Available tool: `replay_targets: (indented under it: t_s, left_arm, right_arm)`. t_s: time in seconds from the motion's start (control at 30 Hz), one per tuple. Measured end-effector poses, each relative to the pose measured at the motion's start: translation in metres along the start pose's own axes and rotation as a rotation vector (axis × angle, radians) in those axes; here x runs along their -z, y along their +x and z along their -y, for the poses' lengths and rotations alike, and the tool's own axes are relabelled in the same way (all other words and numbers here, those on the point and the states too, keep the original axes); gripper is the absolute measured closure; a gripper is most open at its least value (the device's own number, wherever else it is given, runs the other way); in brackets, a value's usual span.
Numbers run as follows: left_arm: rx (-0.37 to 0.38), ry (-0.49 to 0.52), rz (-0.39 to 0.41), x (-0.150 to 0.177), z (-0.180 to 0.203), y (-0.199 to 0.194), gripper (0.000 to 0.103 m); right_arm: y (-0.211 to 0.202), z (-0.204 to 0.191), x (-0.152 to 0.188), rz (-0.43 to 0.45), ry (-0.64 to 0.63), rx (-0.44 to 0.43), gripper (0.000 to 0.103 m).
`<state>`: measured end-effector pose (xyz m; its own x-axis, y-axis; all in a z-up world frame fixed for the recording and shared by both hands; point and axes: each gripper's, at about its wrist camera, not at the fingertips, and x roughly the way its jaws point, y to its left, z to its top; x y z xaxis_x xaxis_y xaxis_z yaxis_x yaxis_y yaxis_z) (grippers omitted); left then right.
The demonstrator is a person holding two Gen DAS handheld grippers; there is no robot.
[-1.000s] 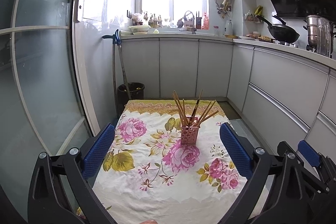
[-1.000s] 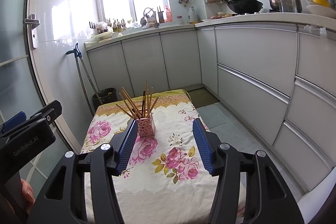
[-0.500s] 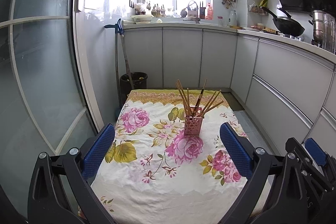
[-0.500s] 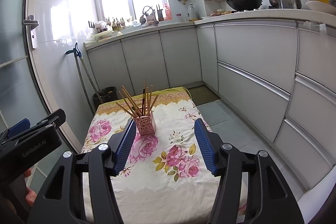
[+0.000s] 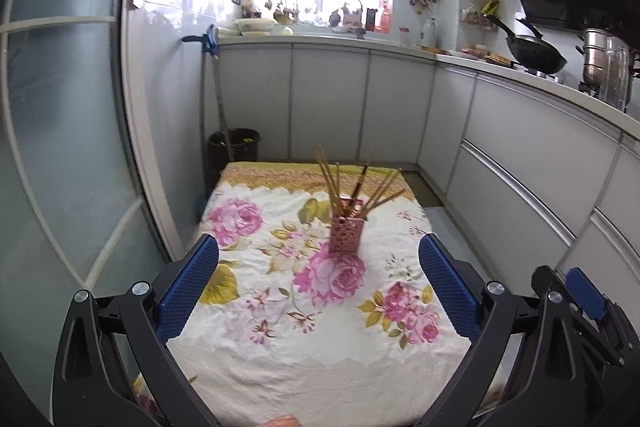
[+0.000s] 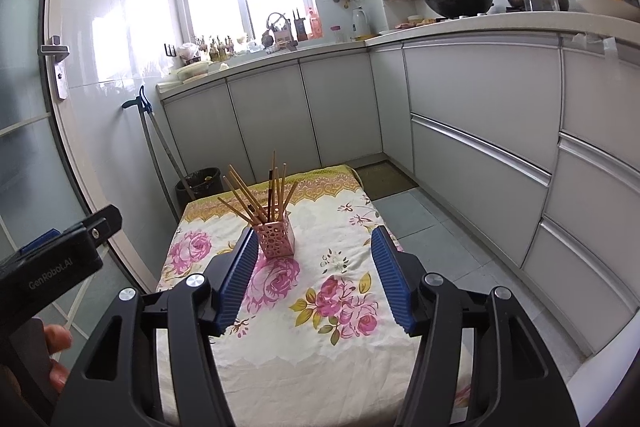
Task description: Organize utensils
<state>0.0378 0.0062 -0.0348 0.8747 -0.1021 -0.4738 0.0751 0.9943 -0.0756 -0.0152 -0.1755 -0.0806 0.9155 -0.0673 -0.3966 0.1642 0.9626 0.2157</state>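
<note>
Chopsticks (image 6: 260, 197): bundle standing in a pink perforated holder (image 6: 277, 239), fanned outward, long axes near upright and leaning mostly toward the left.
Holder place: on the flowered tablecloth (image 5: 320, 339), toward the far half of the table, apart from both tools.
Left gripper (image 5: 318, 259): blue pads spread wide, empty, holder ahead and just right of centre.
Right gripper (image 6: 314, 261): pads parted, nothing between, holder ahead and left, just past the left pad (image 6: 238, 279).
Nearer hand: judged the right one; holder looms closer there.
Task standing: apparently done, no loose utensil visible on the cloth.
</note>
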Motion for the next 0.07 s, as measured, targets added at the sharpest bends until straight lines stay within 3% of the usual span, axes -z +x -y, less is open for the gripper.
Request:
replay_targets:
  t_s: [0.07]
  left_arm:
    - [0.029,-0.004,-0.030,0.0030,0.0021,0.0058,0.007]
  right_arm:
    - [-0.0006,-0.0002,0.0000,0.001,0.001,0.001,0.045]
